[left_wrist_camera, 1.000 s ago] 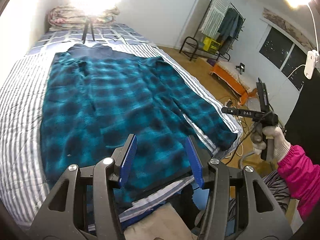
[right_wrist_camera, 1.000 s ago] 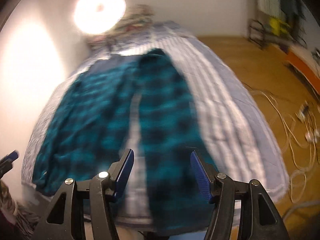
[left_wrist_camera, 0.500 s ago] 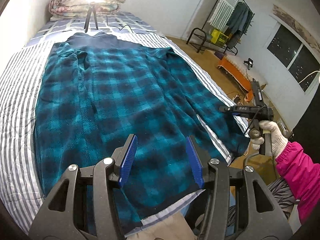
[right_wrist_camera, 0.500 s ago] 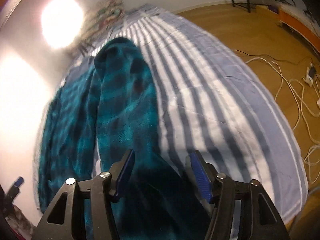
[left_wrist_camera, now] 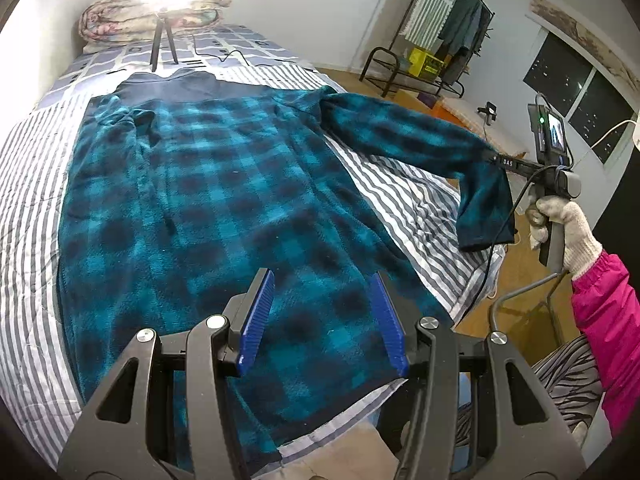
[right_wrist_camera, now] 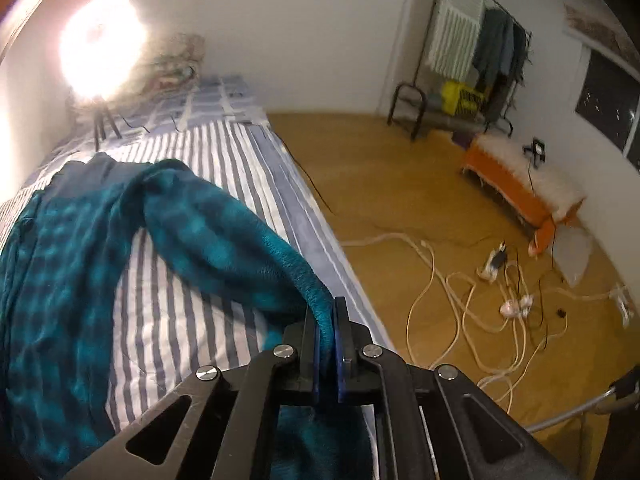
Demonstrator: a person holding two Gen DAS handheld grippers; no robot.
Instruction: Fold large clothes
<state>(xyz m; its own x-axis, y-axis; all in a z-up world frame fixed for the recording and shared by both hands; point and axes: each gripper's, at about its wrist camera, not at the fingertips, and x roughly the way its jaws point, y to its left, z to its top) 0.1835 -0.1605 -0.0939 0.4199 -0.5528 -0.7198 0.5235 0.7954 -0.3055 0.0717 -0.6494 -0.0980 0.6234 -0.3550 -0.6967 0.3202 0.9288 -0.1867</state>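
Now the right gripper [right_wrist_camera: 327, 344], jaws pinched tight on the sleeve [left_wrist_camera: 404, 140], is holding it up past the bed [left_wrist_camera: 420, 200] edge, over bare floor [right_wrist_camera: 400, 184]. The plaid robe [left_wrist_camera: 208, 200] is lying flat across the bed; the left gripper [left_wrist_camera: 320, 320] is hovering half-open, empty, above its hem.

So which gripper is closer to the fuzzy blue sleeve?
Right. The right gripper is shut on the sleeve, holding it up off the bed. The left gripper hangs open over the robe's hem, away from the sleeve.
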